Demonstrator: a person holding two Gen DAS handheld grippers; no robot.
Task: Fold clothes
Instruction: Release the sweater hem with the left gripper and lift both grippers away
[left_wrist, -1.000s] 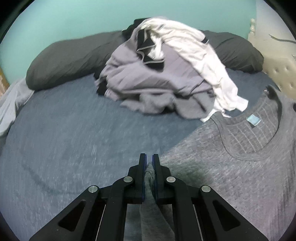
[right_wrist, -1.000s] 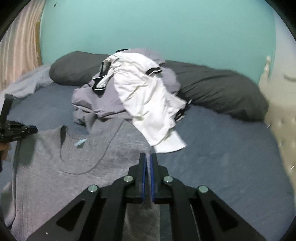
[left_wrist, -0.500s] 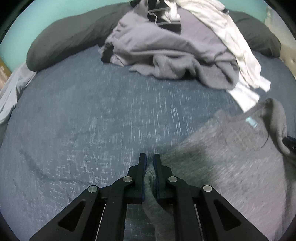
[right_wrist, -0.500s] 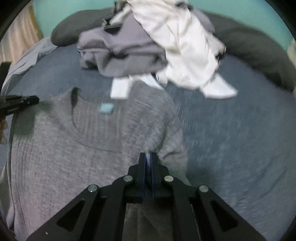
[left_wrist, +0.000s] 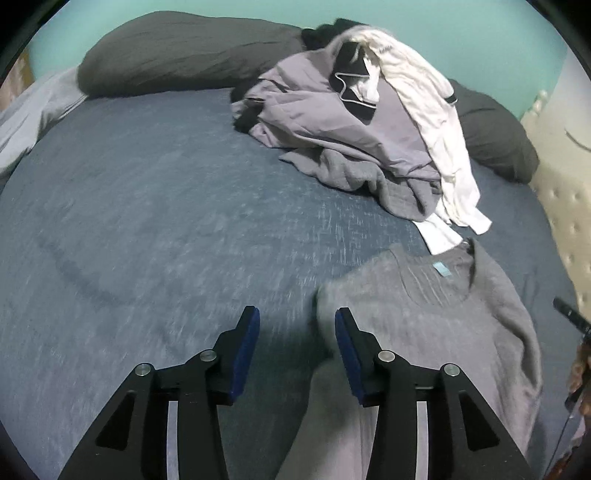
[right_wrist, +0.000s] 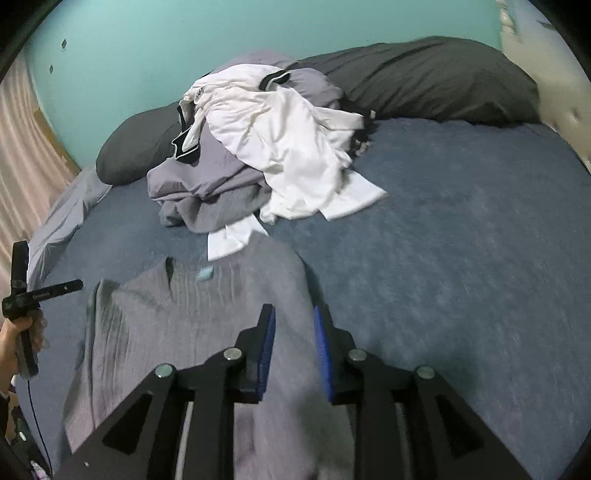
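Lower centre of both wrist views: 2 grippers, 1 per view, each with 2 black fingers and 2 blue pads.
Left gripper: jaws spread and opening; between the pads only blue bedcover shows; the sweater's edge lies just right of the right-hand pad, not pressed.
Right gripper: jaws narrowly apart and opening; grey knit lies under and between the pads, which are not pressing on it.
Grey sweater: 1, laid flat on the bedcover, lower right of the left view; lower left to centre of the right view; neckline toward the top of the frame.
Neck label: 1, pale blue, inside the neckline.
Clothes pile: 1 heap, upper centre of both views, just beyond the sweater's collar; at least 3 garments visible: white, lilac-grey, grey knit; exact count cannot be told.
White garment: 1, draped over the top of the pile, with black trim.
Dark pillows: 2, along the upper edge, behind the pile.
Person's hand: 1, left edge of the right view, gripping the other gripper's handle.
Wall: turquoise, top of frame.
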